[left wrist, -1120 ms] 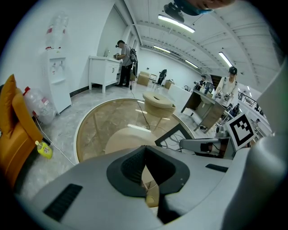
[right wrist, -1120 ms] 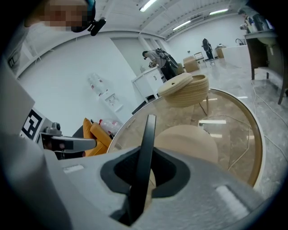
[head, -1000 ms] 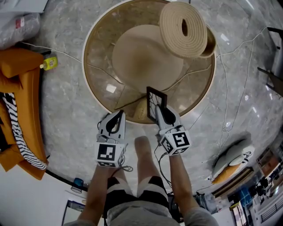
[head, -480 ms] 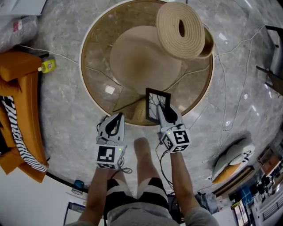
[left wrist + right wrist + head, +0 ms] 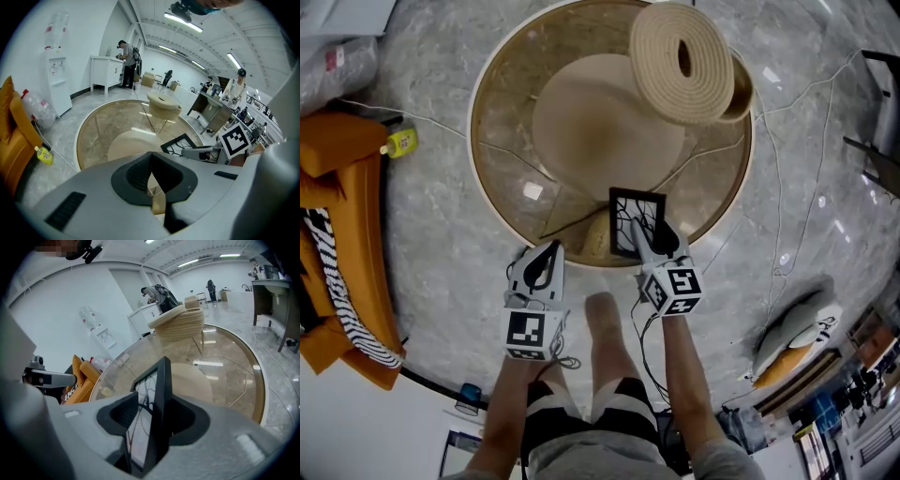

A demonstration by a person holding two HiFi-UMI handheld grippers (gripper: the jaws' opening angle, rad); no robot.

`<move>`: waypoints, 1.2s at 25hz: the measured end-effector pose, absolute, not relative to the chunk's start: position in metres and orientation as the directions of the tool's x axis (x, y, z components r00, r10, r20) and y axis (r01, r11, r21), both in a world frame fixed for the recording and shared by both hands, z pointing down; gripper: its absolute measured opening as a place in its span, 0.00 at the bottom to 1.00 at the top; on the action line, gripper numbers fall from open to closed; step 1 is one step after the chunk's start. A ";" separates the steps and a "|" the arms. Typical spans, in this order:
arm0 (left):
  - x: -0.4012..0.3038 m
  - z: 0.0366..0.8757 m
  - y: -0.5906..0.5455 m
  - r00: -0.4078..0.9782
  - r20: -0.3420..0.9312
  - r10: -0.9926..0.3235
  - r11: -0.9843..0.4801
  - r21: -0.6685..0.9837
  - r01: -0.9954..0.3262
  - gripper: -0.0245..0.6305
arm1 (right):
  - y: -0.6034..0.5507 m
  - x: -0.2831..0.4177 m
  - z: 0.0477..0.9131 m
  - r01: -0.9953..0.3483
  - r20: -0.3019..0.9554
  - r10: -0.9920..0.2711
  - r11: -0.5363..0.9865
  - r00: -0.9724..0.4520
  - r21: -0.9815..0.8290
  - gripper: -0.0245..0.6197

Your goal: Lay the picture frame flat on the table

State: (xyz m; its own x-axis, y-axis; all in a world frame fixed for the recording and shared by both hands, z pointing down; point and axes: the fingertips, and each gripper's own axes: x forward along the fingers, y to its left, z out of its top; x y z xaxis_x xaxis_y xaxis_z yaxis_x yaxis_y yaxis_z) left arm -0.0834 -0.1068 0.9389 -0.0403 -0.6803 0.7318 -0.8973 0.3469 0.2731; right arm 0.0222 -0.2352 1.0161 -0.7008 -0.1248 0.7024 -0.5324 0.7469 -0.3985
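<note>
A black picture frame [image 5: 634, 217] with a branch drawing rests at the near edge of the round glass table [image 5: 478, 159], its face turned up towards the head view. My right gripper [image 5: 643, 234] reaches over the table edge, and its jaws have just been opening. In the right gripper view the frame [image 5: 159, 380] stands edge-on between the jaws of the right gripper [image 5: 154, 401], with a gap on each side. The left gripper [image 5: 546, 257] hovers just off the table edge, left of the frame, shut and empty; its own view shows the left gripper [image 5: 150, 155] and the frame [image 5: 180, 142].
A big coiled woven roll [image 5: 684, 64] lies at the table's far right, above the beige base [image 5: 609, 117] seen through the glass. An orange seat [image 5: 347, 206] and a yellow bottle [image 5: 401, 140] sit on the floor at left. Cables and slippers [image 5: 792, 339] lie at right.
The frame shows more of its face now, tipped back from a narrower, more upright stance. The right gripper has sunk a little with it and its jaws have widened. The left gripper has stayed put.
</note>
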 end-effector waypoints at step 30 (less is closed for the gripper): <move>-0.108 0.872 -0.083 -0.071 0.681 -0.729 0.300 0.224 -0.927 0.06 | -0.227 0.019 0.967 -0.568 0.733 -0.194 0.765 -0.652 -0.302 0.56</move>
State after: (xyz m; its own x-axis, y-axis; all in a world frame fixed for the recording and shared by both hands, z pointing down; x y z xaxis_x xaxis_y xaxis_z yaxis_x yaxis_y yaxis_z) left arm -0.1081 -0.0832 0.8721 -0.0715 -0.7292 0.6805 -0.9273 0.2999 0.2240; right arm 0.0187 -0.2272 0.9669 -0.6515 -0.1943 0.7333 -0.5685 0.7651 -0.3023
